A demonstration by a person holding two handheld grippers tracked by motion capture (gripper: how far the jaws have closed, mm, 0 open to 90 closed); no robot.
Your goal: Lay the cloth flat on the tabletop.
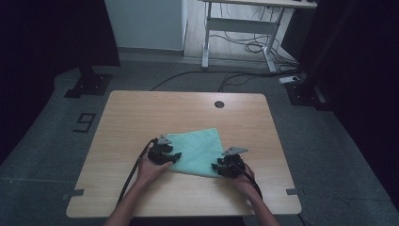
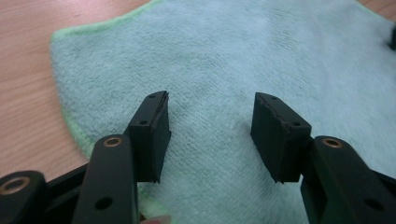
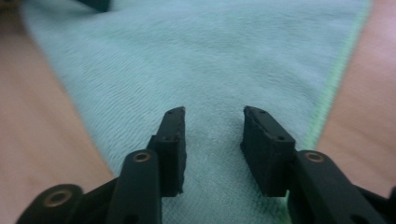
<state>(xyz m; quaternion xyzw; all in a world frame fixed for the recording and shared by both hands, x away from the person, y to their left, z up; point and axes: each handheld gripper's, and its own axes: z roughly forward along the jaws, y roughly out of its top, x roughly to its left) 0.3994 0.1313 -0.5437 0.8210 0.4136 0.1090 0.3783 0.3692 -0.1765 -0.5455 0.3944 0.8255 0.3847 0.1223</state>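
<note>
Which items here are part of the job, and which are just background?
In the job:
- green cloth, lying flat on the table
- left tongs, open over the cloth's left corner
- right tongs, open over its right corner

Background:
- white desk frame
- floor cables
- number marking on the floor

We look down on a pale wooden tabletop [image 1: 141, 117] with rounded corners and a dark round grommet [image 1: 219, 104] near its far edge. It stands on a grey floor [image 1: 56, 141] marked with a black figure 9 [image 1: 84, 122]. Beyond, we see a white desk frame [image 1: 244, 28] with tangled cables [image 1: 251, 45] beneath it, a pale wall panel [image 1: 143, 23] and black stand bases [image 1: 89, 84]. The room is dim at both sides.
</note>
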